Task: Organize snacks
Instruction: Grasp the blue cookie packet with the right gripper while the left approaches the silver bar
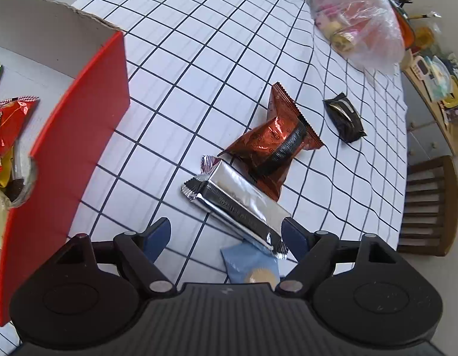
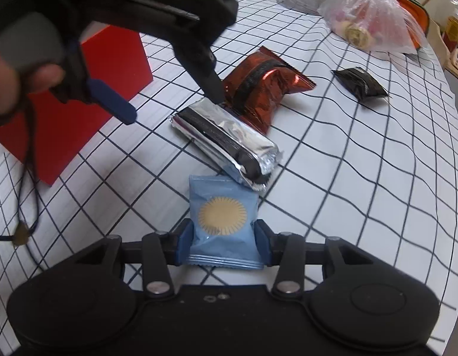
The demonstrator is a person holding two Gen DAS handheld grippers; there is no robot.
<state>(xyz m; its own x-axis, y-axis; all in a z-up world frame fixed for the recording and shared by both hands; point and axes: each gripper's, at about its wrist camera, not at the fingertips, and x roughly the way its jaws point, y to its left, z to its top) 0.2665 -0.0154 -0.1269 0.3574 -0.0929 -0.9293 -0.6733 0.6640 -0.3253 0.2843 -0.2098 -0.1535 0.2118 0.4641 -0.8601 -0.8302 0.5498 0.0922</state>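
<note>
- Your right gripper (image 2: 224, 241) is clenched on the blue sachet (image 2: 221, 222); both blue pads press its sides, low on the packet near its crimped bottom edge, with the sun-like disc print facing up.
- The blue sachet lies on the checked tablecloth (image 2: 362, 184), its top edge tucked just under the near end of the silver bar (image 2: 226, 139).
- The silver bar runs diagonally away from the blue sachet, and its far end touches the copper-red packet (image 2: 267, 89), which it partly overlaps.
- Your left gripper (image 1: 226, 237) hangs released above the silver bar, fingers spread wide to either side of it; the pads are not touching it as far as the views show.
- Beyond the silver bar and off to its right, the small black packet (image 2: 360, 86) lies alone, well apart.
- Left of the silver bar stands the red box (image 1: 80, 136), already holding several snacks, among them an orange-red wrapper (image 1: 9, 121).
- Far behind the silver bar sits a clear plastic bag (image 2: 374, 23) with more sweets inside.
</note>
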